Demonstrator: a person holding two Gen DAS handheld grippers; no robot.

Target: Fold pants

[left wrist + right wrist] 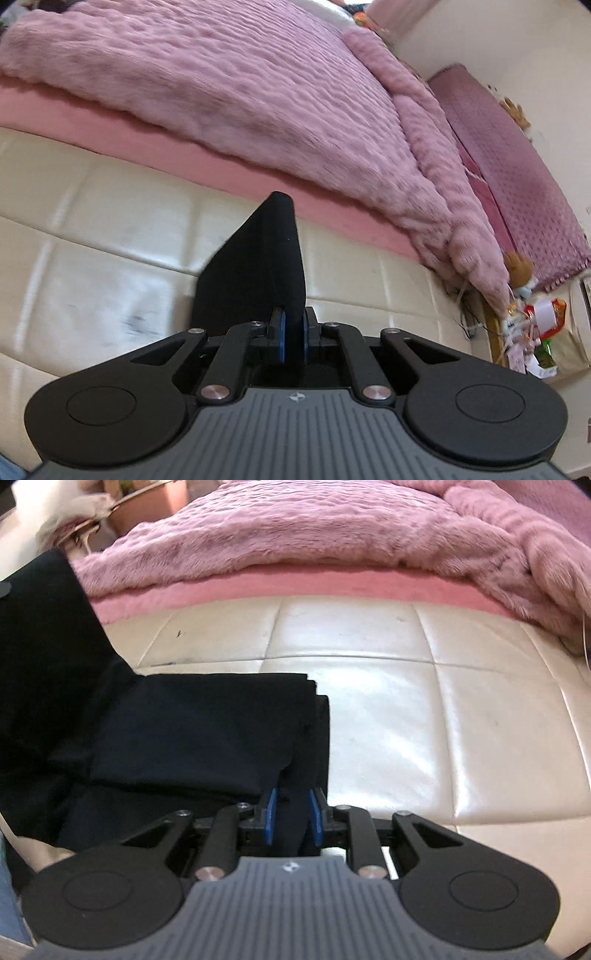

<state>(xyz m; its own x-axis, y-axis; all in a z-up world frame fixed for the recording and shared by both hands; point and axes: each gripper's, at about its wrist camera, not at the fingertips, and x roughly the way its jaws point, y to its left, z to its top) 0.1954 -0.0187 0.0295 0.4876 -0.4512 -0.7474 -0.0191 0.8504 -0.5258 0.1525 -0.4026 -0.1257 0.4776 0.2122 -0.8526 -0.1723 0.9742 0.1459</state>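
Observation:
The black pants (203, 731) lie folded on a cream leather cushion (424, 720), their right edge near the cushion's middle. My right gripper (293, 808) has a thick fold of that edge between its blue pads (271, 812) and is shut on it. At the left of the right wrist view another part of the pants (44, 627) rises off the cushion. In the left wrist view my left gripper (292, 325) is shut on a peak of the black pants (258, 266), which stands up from its jaws above the cushion (92, 240).
A fluffy pink blanket (240, 92) covers the bed behind the cushion and hangs over its corner. Packets and clutter (532, 332) lie on the floor at the right, near a plush toy (519, 266). A brown pot (147, 502) stands at the far left.

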